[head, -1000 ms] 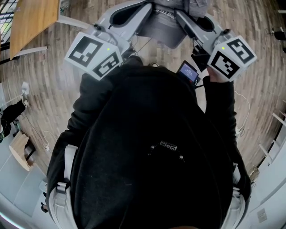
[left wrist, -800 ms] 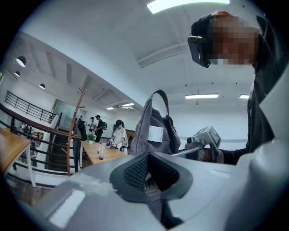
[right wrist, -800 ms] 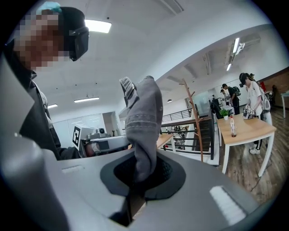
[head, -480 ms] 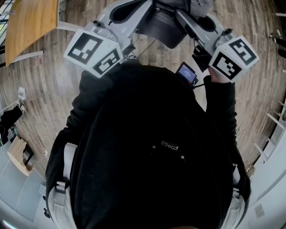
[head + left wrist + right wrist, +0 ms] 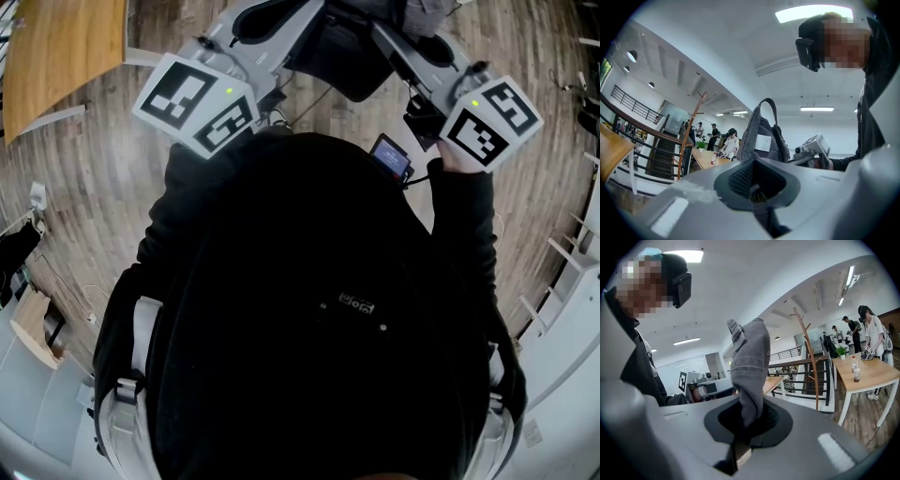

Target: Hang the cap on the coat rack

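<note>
The grey cap (image 5: 342, 52) hangs between both grippers, in front of my chest. My left gripper (image 5: 757, 187) is shut on one edge of the cap (image 5: 761, 136), which stands up with its strap loop on top. My right gripper (image 5: 747, 420) is shut on the other edge of the cap (image 5: 750, 366). The wooden coat rack (image 5: 691, 133) stands some way off by the stair railing; it also shows as a forked pole (image 5: 808, 352) in the right gripper view. In the head view the left gripper (image 5: 305, 19) and right gripper (image 5: 384, 28) meet at the top edge.
A wooden table (image 5: 61, 47) stands at the upper left on the plank floor. A black stair railing (image 5: 806, 378) runs behind the rack. A table with bottles (image 5: 867, 376) and several people stand to the right of it. Shelving (image 5: 572, 281) lines the right side.
The floor and the wooden table have shifted slightly in the head view as the person turns. Both grippers keep the same hold on the cap.
</note>
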A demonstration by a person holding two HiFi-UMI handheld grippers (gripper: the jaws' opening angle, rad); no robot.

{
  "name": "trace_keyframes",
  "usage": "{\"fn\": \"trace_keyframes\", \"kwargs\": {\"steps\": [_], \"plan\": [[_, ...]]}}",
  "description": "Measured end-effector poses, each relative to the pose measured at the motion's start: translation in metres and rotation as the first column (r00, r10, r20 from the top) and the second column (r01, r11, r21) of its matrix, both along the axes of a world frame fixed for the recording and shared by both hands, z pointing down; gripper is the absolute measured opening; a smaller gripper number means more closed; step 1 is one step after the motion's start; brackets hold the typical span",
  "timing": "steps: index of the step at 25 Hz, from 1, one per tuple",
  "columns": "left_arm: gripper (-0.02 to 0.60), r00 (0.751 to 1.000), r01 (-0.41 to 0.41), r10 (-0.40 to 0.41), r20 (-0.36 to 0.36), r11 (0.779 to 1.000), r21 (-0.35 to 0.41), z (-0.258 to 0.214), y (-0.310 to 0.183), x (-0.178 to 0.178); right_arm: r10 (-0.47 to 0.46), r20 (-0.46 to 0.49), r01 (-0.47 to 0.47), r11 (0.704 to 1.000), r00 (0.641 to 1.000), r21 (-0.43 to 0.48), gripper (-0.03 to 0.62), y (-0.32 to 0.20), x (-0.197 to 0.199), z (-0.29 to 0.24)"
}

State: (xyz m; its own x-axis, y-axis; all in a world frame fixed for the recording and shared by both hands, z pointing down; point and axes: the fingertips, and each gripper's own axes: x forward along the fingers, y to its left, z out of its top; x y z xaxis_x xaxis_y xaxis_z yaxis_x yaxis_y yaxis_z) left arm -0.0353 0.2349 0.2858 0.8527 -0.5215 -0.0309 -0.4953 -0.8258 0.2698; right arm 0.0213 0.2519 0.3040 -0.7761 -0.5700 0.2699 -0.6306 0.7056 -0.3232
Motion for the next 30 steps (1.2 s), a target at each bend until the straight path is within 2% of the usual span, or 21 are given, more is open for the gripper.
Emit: {"fn": "trace_keyframes", "kwargs": {"steps": [4, 12, 16, 24, 30], "plan": [[0.002, 1.000, 0.001, -0.001, -0.012, 1.000, -0.023, 0.016, -0.041, -0.032, -0.003, -0.017, 0.002, 1.000, 1.000, -0.025, 0.025, -0.041, -0.031, 0.016], [0.002, 0.993, -0.106, 0.108, 0.039, 0.994, -0.031, 0.025, -0.044, -0.034, 0.008, -0.019, -0.010, 0.998, 1.000, -0.068, 0.025, -0.054, -0.036, 0.022], [0.002, 0.994, -0.100, 0.101, 0.042, 0.994, -0.044, 0.028, -0.045, -0.036, 0.008, -0.047, -0.010, 0.998, 0.999, -0.055, 0.025, -0.059, -0.041, 0.021], [0.002, 0.999, -0.045, 0.047, 0.024, 0.997, -0.055, 0.023, -0.044, -0.040, -0.026, -0.021, 0.025, 0.998, 0.999, -0.064, 0.025, -0.060, -0.042, 0.014], [0.002, 0.998, -0.005, 0.008, 0.062, 0.999, -0.049, 0.031, -0.050, -0.035, -0.068, 0.055, 0.071, 0.996, 0.996, -0.057, 0.025, -0.075, -0.036, 0.024]]}}
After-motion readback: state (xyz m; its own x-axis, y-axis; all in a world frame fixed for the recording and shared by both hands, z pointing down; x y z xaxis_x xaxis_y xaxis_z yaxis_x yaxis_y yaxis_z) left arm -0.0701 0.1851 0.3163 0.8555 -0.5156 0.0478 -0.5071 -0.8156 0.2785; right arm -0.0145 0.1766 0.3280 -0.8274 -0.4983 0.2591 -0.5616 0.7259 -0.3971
